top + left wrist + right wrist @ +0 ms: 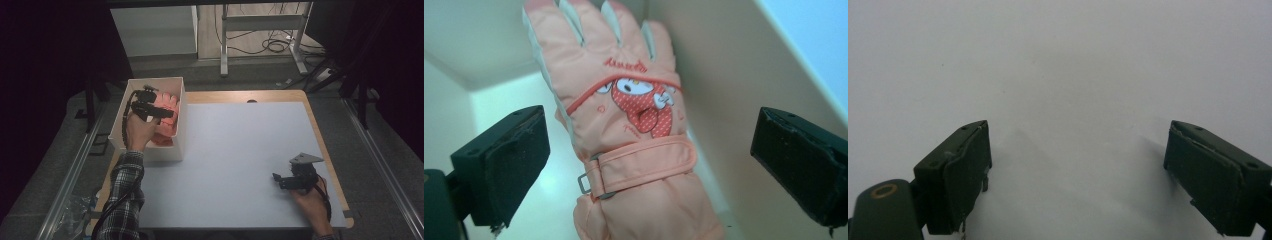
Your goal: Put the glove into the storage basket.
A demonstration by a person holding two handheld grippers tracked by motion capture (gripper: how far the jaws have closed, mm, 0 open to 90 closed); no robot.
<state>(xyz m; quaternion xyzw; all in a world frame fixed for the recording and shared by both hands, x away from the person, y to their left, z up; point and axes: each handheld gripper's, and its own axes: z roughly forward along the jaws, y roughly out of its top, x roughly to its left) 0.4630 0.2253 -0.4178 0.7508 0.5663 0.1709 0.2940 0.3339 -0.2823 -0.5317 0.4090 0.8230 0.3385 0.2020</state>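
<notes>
Risk sits with the left gripper (644, 165), whose jaws stand wide on either side of the pink glove (629, 135) lying inside the white box (177, 145) at 10 o'clock on the surface (240, 150). If they close only on the puffy cuff or the strap, the slick fabric could slip free, and the jaw near the box wall at 3 o'clock might catch it. Right gripper (295, 181) rests at 4 o'clock, jaws wide and holding nothing.

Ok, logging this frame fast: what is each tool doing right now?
Left tool: open, over the pink glove in the white box, gripping nothing.
Right tool: open, empty, above the table.
</notes>
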